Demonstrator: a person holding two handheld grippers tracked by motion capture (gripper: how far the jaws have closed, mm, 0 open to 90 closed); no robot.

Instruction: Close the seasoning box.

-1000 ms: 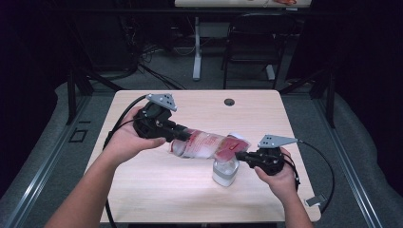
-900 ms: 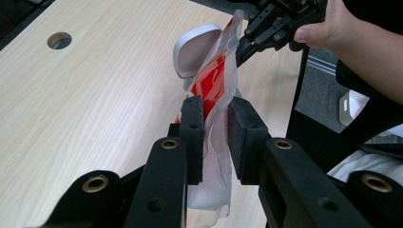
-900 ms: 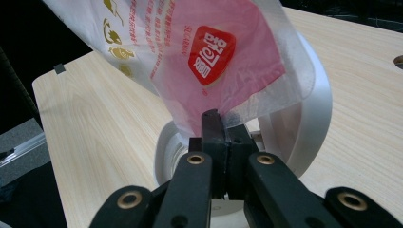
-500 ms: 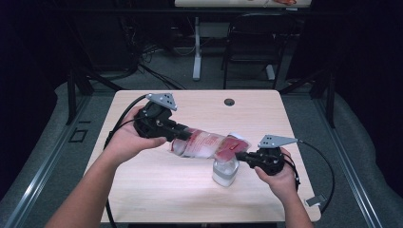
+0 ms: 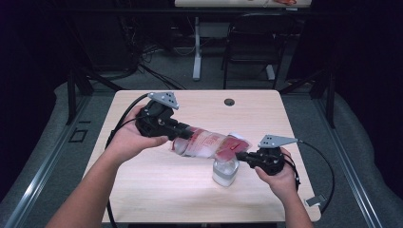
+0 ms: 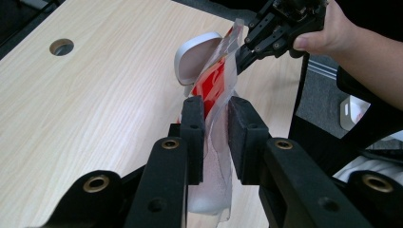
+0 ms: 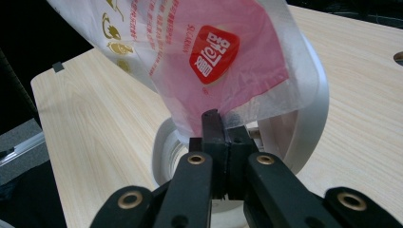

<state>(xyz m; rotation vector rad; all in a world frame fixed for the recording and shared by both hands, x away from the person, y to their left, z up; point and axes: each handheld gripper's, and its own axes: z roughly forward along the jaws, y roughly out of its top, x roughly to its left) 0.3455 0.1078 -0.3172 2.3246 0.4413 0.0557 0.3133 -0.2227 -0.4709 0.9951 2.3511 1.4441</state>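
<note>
Standing on grey carpet, the wooden table [image 5: 157, 185] carries a jar [image 5: 225, 172]; both grippers [image 5: 178, 134] [image 5: 241, 155] pinch a plastic bag [image 5: 209, 143] above it.

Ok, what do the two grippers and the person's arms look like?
Both the left gripper and the right gripper are black, with two blocky jaws on hinged bars with brass-coloured pivots. Each carries a grey three-cornered plate on top and trails a black cable. The forearms are bare, with no sleeves or gloves in sight.
</note>
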